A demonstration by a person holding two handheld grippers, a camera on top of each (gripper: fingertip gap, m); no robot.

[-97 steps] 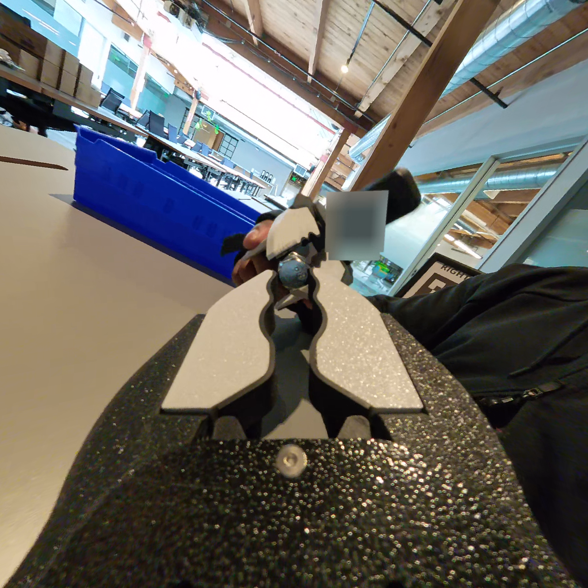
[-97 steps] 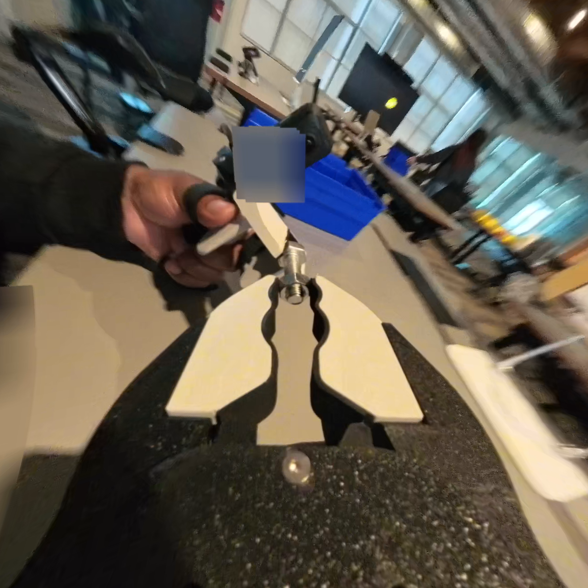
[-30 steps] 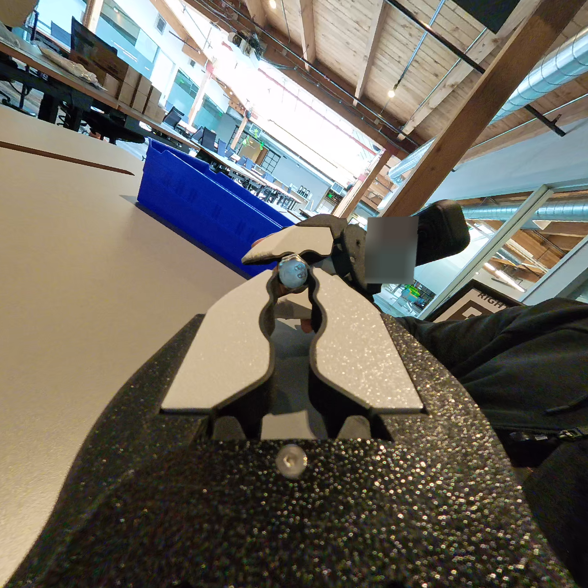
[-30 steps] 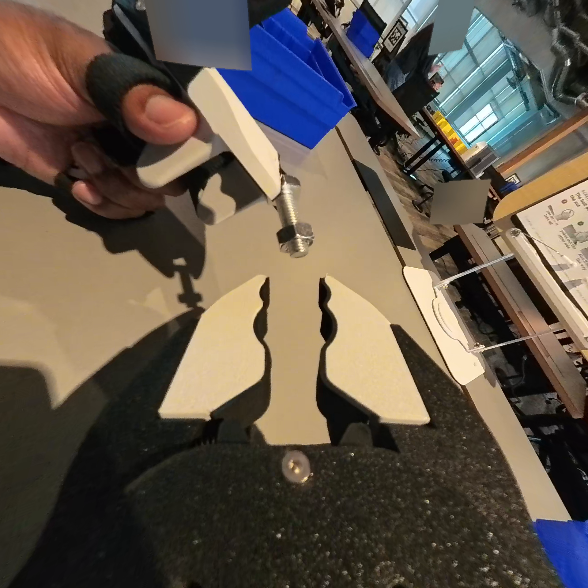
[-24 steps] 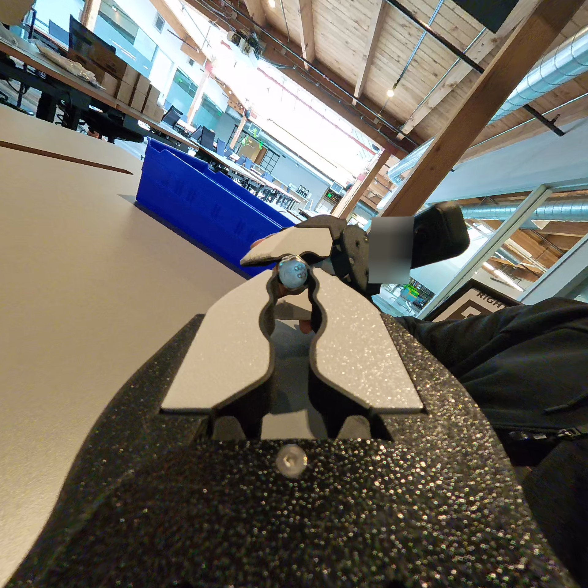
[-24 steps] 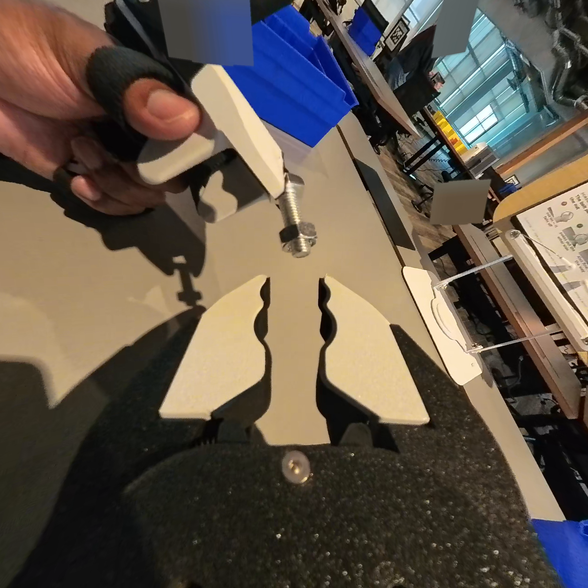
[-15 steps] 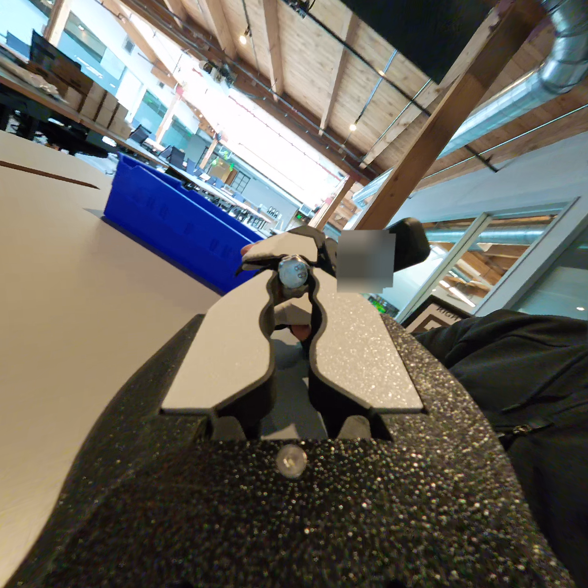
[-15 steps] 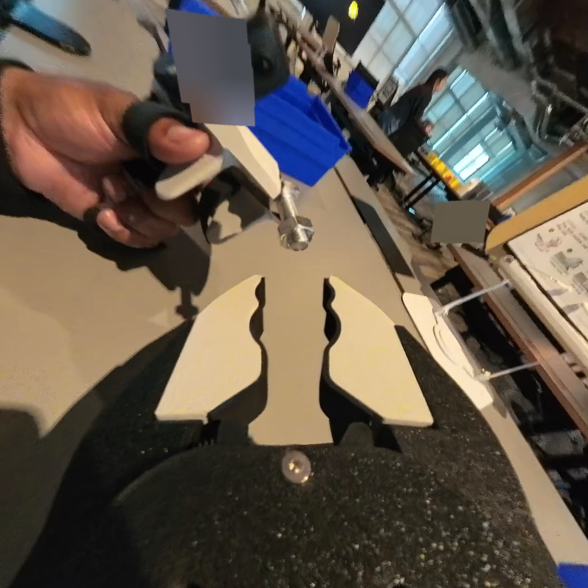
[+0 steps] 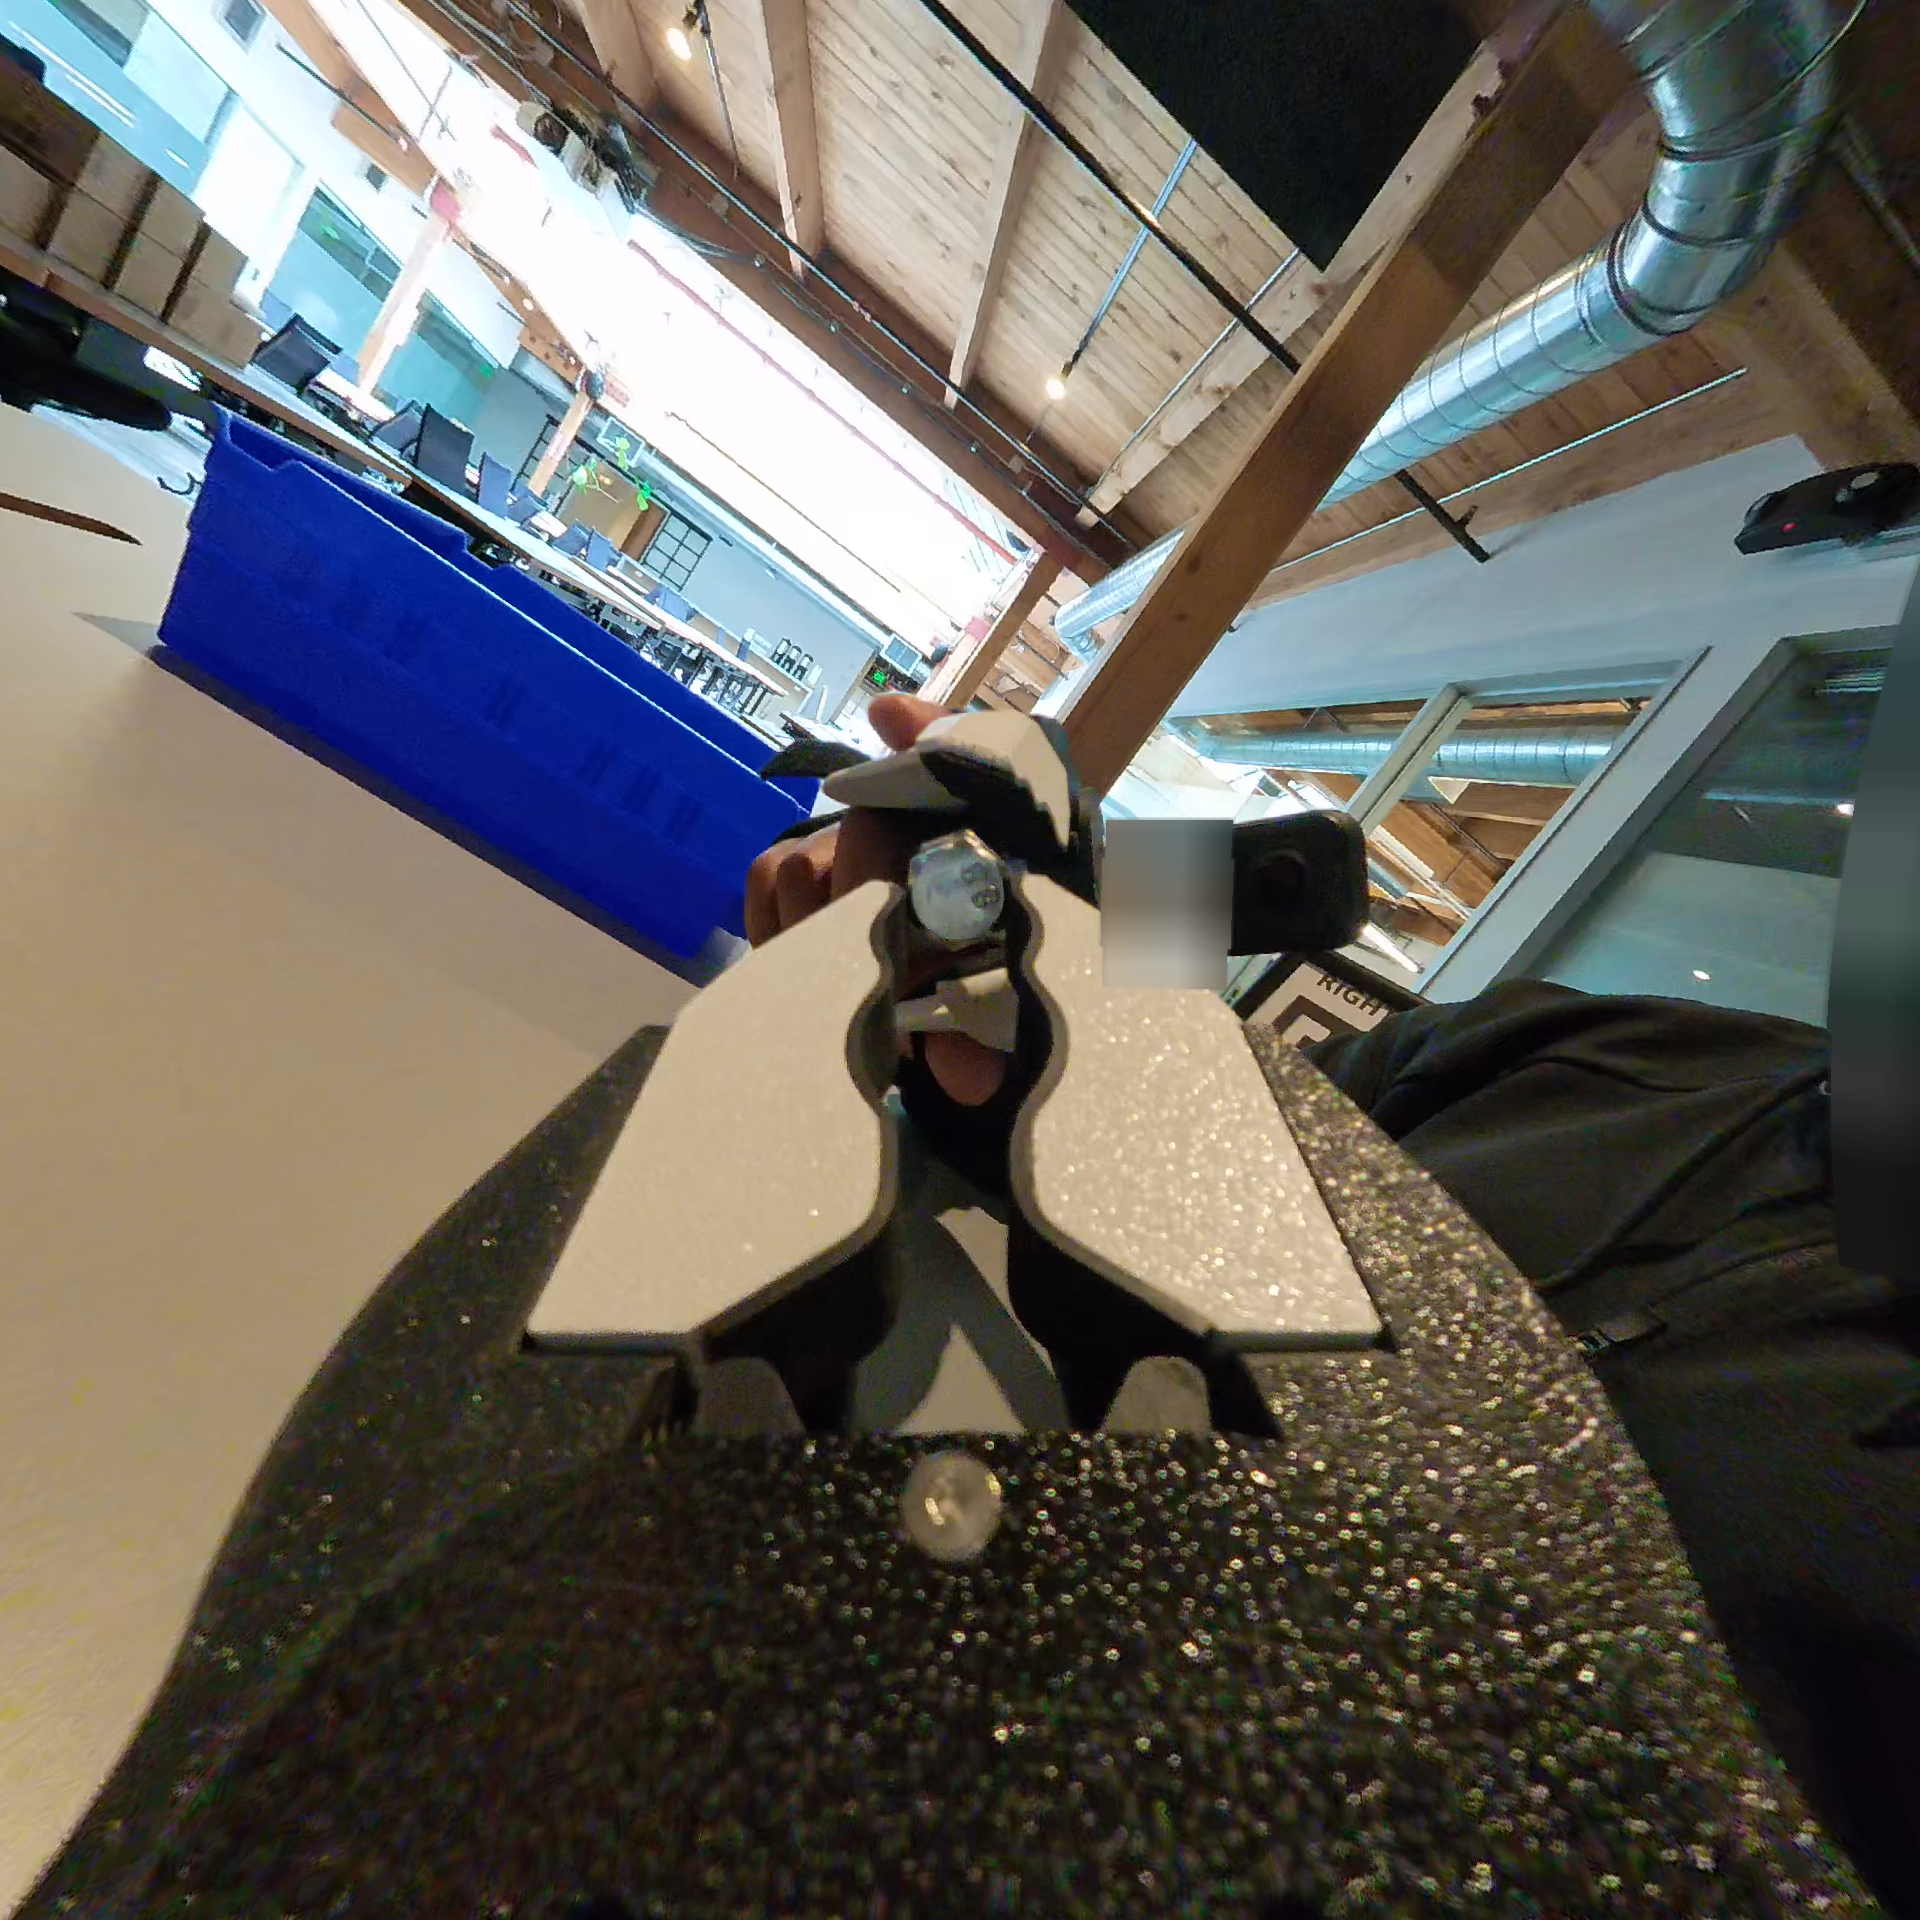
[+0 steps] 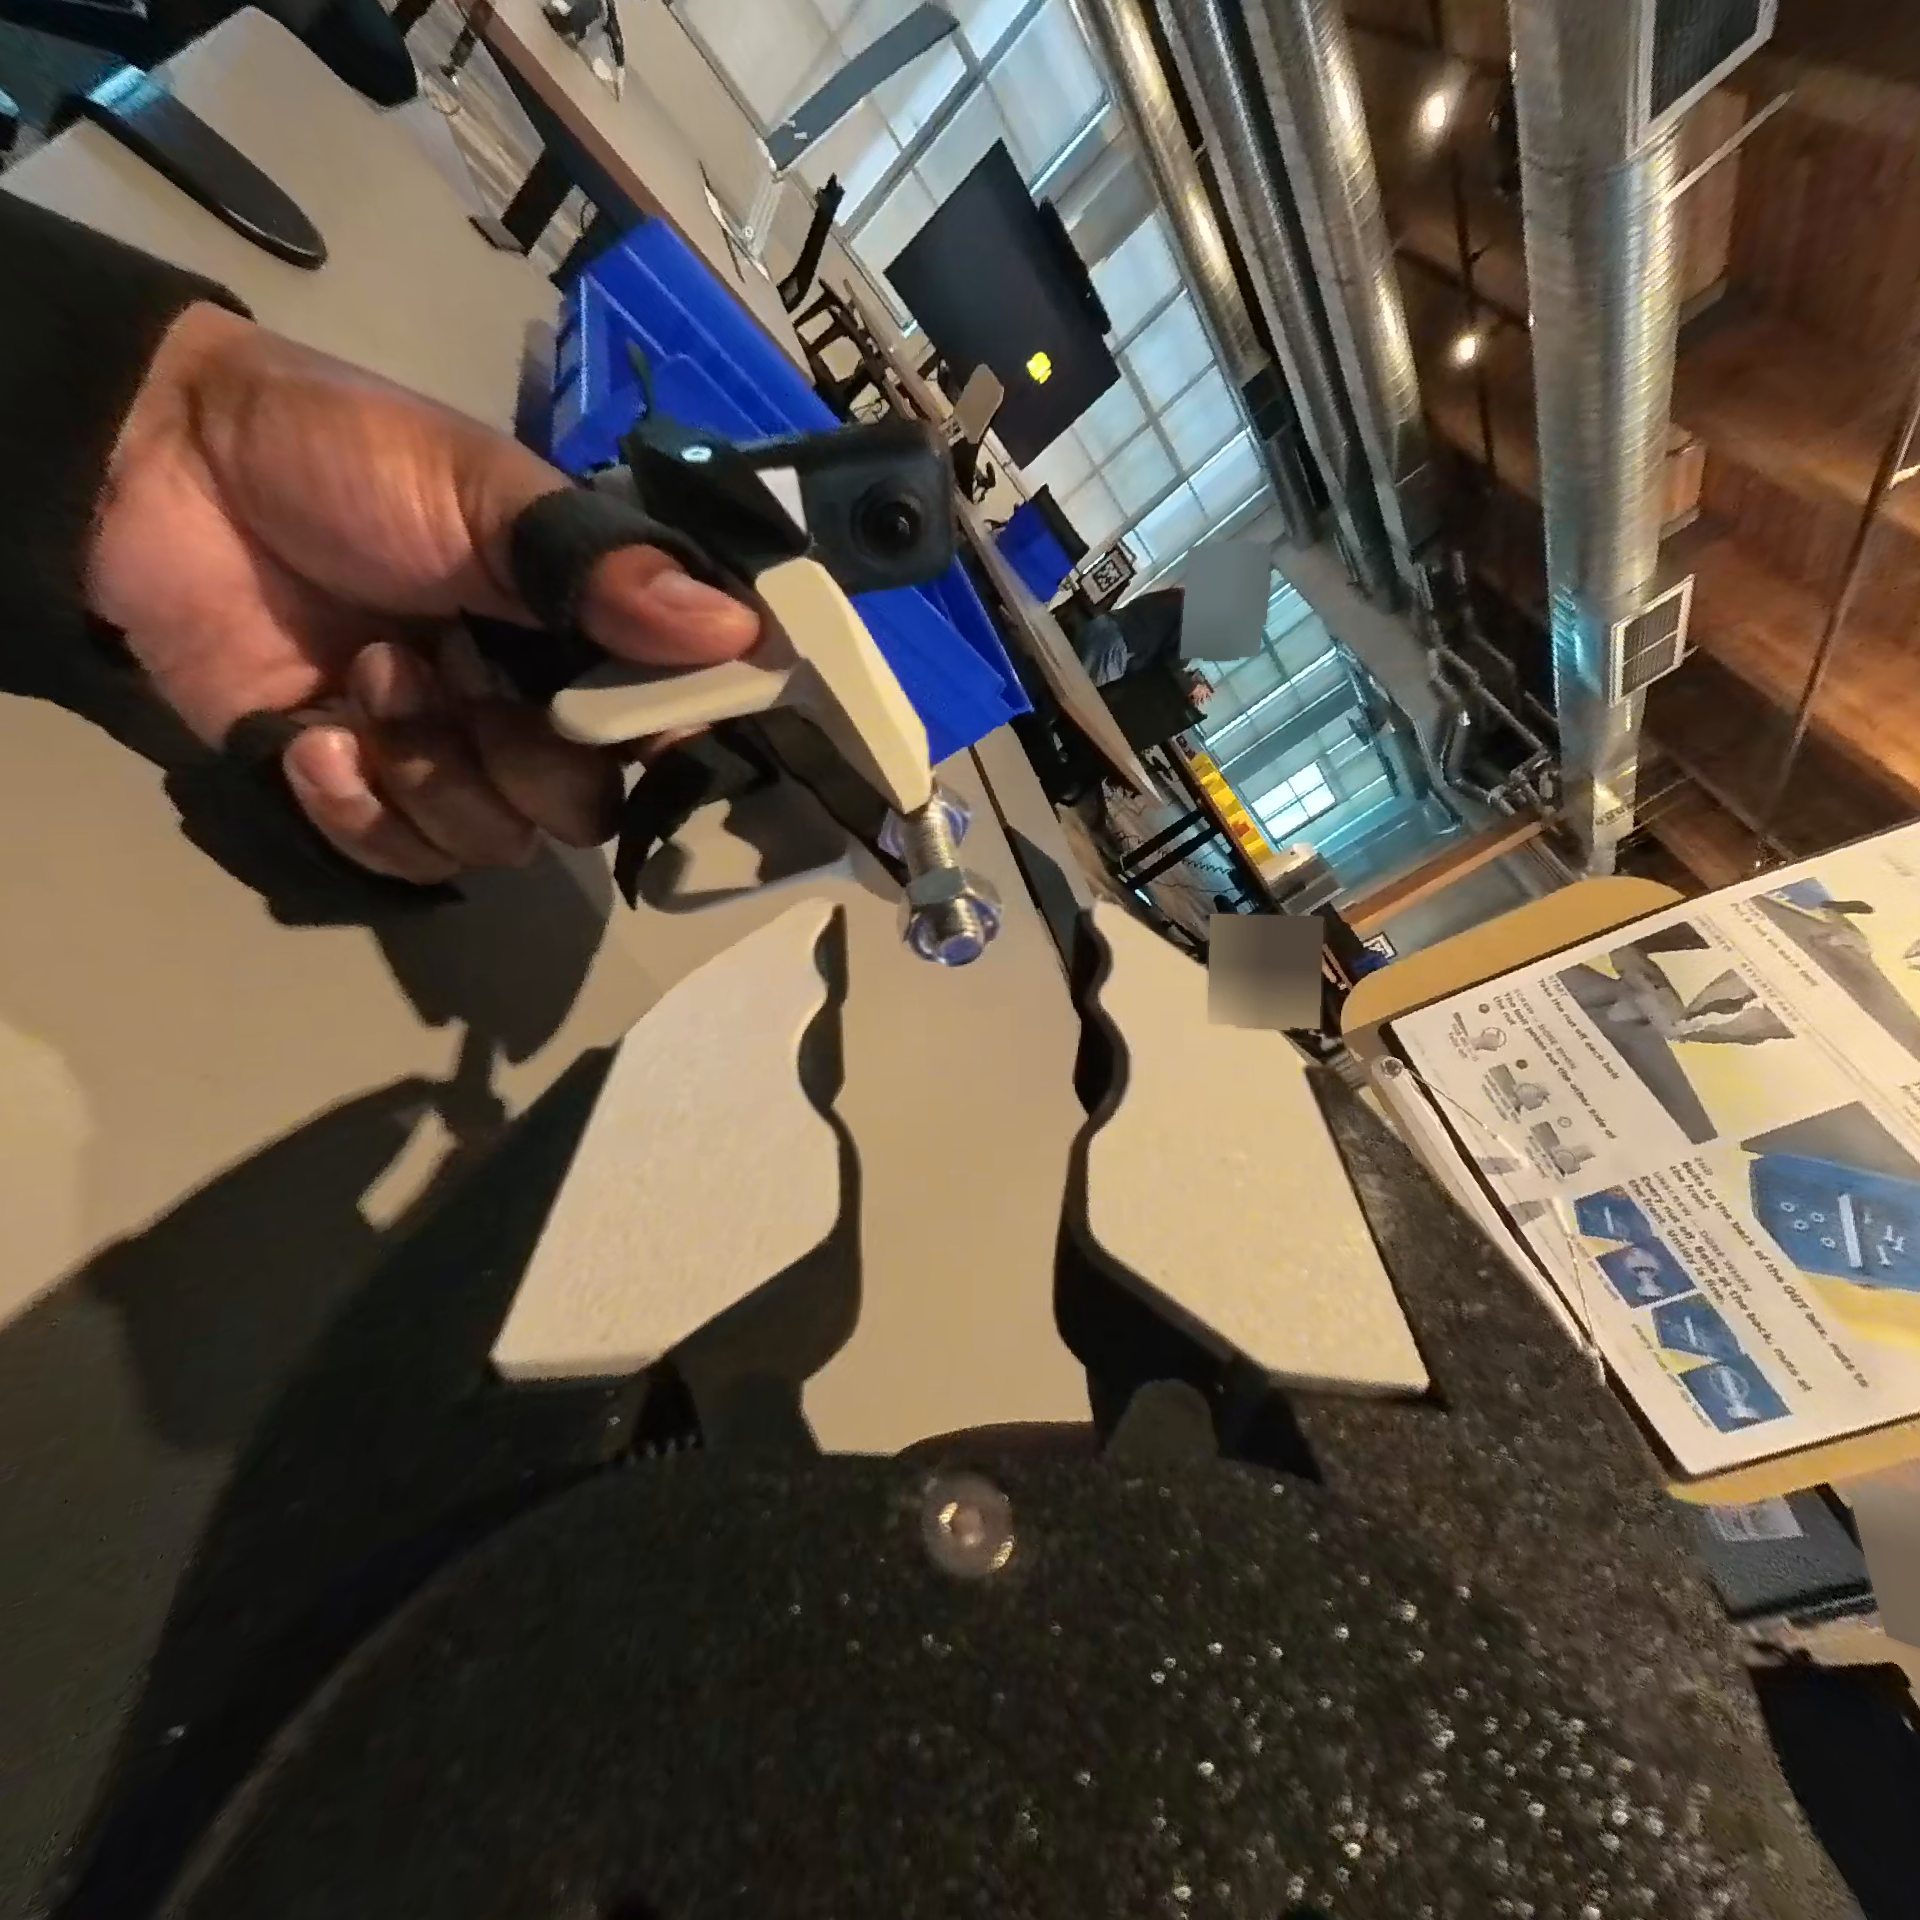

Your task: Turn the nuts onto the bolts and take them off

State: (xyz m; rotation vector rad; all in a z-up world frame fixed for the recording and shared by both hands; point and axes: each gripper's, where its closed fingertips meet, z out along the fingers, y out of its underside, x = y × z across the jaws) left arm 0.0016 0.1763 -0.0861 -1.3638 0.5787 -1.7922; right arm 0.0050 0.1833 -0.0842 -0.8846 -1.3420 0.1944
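Note:
My left gripper [image 9: 951, 920] is shut on the head of a silver bolt [image 9: 954, 891] and holds it above the grey table [image 9: 208, 1039]. In the right wrist view a hand holds that left gripper [image 10: 902, 798], and the bolt [image 10: 923, 844] points down toward me with a hex nut [image 10: 951, 902] near its tip. My right gripper [image 10: 961, 930] is open. The nut sits between its fingertips [image 10: 727, 1091] without touching them. In the left wrist view, the right gripper's fingers [image 9: 961, 750] show just behind the bolt.
A blue plastic bin [image 9: 468, 707] stands on the table beyond the grippers and also shows in the right wrist view [image 10: 717, 332]. An illustrated instruction sheet [image 10: 1683, 1164] on a board lies at the right. A dark sleeve [image 9: 1610, 1143] is on the right. Left and right tips are no more than a few centimetres apart.
My right gripper has opened wider, rolled, and moved up so the nut end of the bolt now lies between its fingertips. The left gripper has kept hold of the bolt and tilted slightly.

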